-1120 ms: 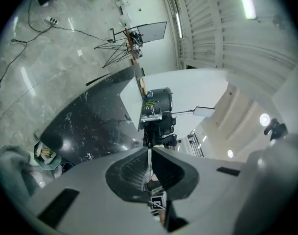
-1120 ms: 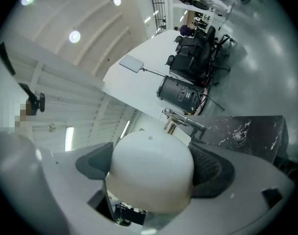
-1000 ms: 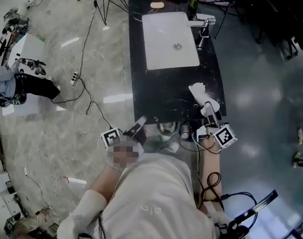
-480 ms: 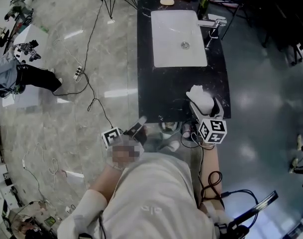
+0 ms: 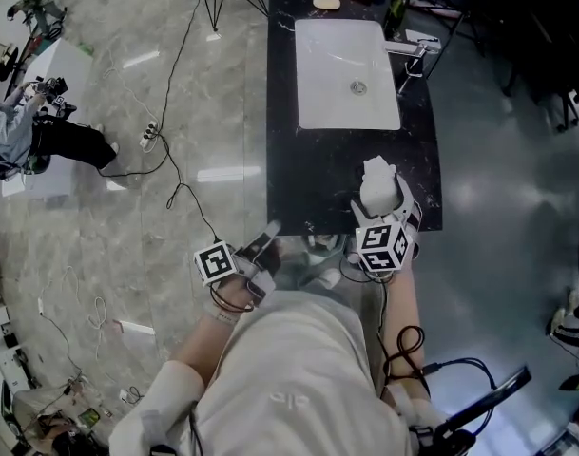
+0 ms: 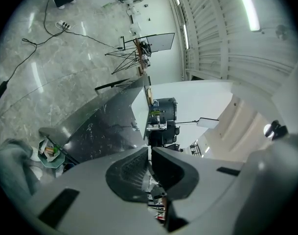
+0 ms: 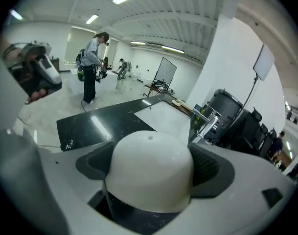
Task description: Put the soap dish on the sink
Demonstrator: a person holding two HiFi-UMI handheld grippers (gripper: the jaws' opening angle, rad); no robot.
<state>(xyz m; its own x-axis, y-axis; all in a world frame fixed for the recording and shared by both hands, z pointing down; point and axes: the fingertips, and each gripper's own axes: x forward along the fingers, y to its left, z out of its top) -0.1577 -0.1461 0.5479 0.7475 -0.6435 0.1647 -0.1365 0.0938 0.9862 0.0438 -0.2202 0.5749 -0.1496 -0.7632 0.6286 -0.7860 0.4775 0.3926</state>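
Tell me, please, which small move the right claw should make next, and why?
Probably carry it forward, toward the sink basin. The right claw is closed on the white soap dish, which is only over the near end of the black counter. The basin lies farther ahead, so opening here would likely leave the dish short of it.

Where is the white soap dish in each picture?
Head view: the soap dish is just right of and below the middle, held in the right gripper over the near end of the counter.
Left gripper view: not in it.
Right gripper view: bottom middle, between the jaws.
Shared landmark: the counter shows in all three.
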